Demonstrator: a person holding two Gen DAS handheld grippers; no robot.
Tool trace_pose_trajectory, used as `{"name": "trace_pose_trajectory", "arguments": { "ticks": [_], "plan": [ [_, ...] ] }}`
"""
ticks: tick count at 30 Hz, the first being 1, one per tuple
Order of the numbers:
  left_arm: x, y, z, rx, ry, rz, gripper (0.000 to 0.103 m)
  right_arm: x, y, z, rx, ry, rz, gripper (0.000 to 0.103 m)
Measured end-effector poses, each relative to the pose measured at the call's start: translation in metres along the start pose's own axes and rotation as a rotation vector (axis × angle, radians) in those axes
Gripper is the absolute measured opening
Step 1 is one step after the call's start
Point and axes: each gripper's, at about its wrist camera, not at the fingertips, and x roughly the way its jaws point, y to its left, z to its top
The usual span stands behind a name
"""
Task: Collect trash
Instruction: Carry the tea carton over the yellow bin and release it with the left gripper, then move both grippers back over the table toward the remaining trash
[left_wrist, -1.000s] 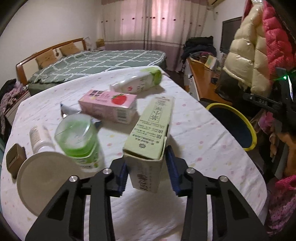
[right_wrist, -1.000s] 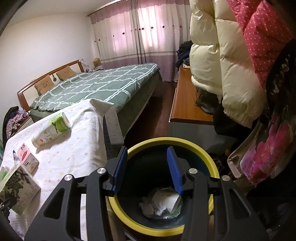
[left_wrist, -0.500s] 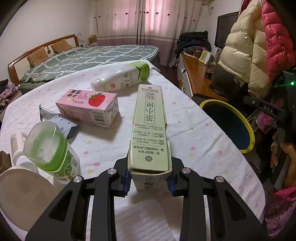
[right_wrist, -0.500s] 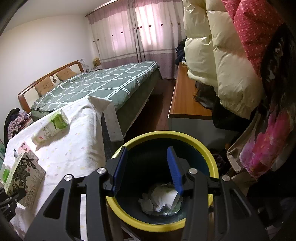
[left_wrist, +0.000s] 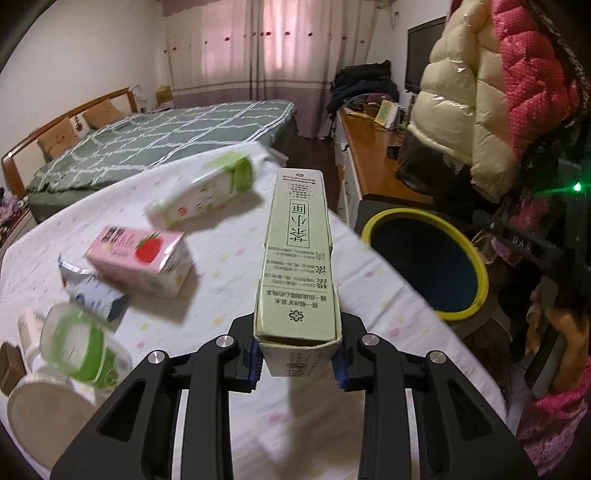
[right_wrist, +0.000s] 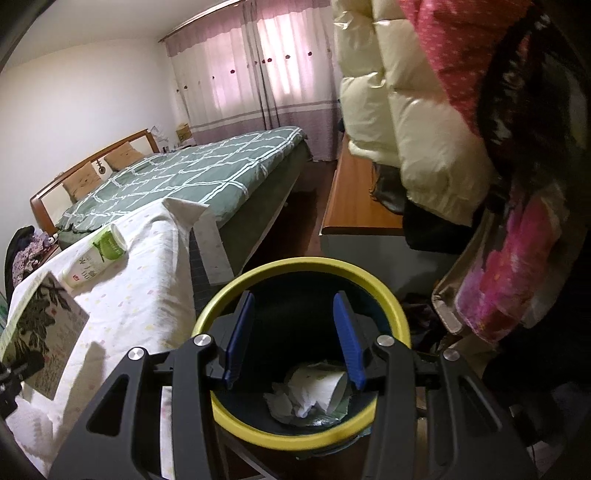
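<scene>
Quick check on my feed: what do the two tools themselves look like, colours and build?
Both match: the left tool and right tool have matte black angular frames with triangular cutouts, silver round pivot bolts and blue ribbed finger pads. No cables or sleeves visible.

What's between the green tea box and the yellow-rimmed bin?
Only bare tablecloth between the green tea box and the yellow-rimmed bin, in the left wrist view.
</scene>
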Motion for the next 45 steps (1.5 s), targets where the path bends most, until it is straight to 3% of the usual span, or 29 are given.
{"name": "trace_pose_trajectory", "arguments": {
  "ticks": [11, 22, 30, 35, 37, 38, 39, 45],
  "plan": [
    [0.030, -0.064, 0.041, 0.083, 0.014, -0.113, 0.029, -0.016, -0.032, -0.011, 0.024, -0.008, -0.071, 0.043],
    [0.080, -0.125, 0.068, 0.139, 0.081, -0.199, 0.029, -0.020, -0.053, -0.021, 0.047, 0.010, -0.097, 0.044],
    [0.123, -0.150, 0.067, 0.141, 0.168, -0.225, 0.030, -0.019, -0.064, -0.025, 0.054, 0.030, -0.114, 0.047],
    [0.135, -0.152, 0.065, 0.140, 0.198, -0.184, 0.031, -0.019, -0.063, -0.025, 0.049, 0.036, -0.115, 0.048],
    [0.136, -0.151, 0.064, 0.136, 0.206, -0.171, 0.043, -0.020, -0.060, -0.025, 0.045, 0.034, -0.113, 0.048],
    [0.132, -0.150, 0.065, 0.134, 0.189, -0.164, 0.071, -0.022, -0.059, -0.025, 0.044, 0.032, -0.112, 0.049],
    [0.126, -0.149, 0.065, 0.135, 0.160, -0.155, 0.082, -0.023, -0.058, -0.025, 0.042, 0.030, -0.112, 0.049],
    [0.076, -0.121, 0.066, 0.100, 0.055, -0.151, 0.081, -0.029, -0.049, -0.026, 0.032, 0.028, -0.107, 0.049]
  ]
}}
